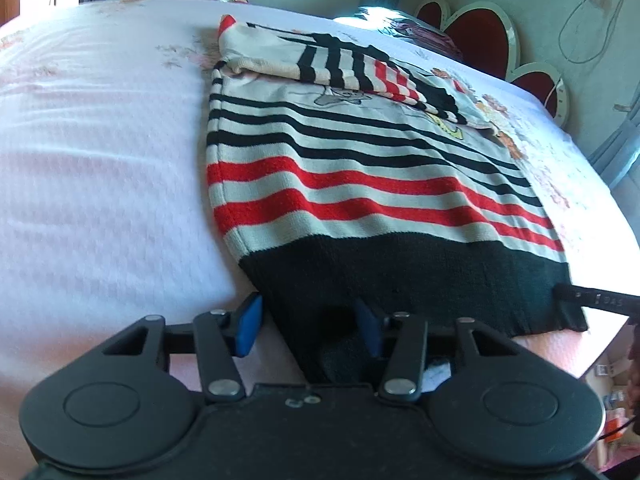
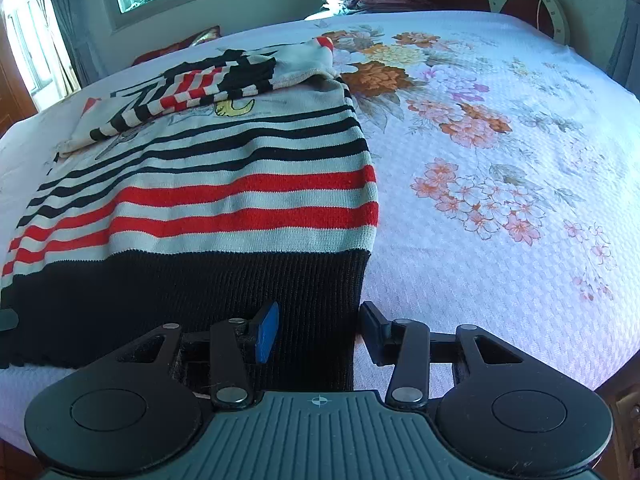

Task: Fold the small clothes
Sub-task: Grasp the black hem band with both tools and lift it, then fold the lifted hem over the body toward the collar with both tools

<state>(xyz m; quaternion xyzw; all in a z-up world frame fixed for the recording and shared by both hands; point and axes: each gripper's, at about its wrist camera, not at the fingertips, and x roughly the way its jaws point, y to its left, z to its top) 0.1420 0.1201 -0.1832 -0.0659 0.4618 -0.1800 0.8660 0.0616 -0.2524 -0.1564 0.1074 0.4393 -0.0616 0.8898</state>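
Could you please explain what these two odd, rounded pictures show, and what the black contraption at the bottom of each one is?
There is no robot here: a person holds a two-finger gripper in each hand, and a wide-angle camera on each looks forward along its fingers. One picture comes from the left gripper, the other from the right gripper; the black levers and blue pads belong to them. Ahead lies a bed with a flowered cover, and on it a striped sweater in red, black and white, sleeves already folded across its chest. Each gripper has one corner of the black hem between its fingers. The jaws stand partly apart, and I cannot tell whether the pads actually pinch the knit.
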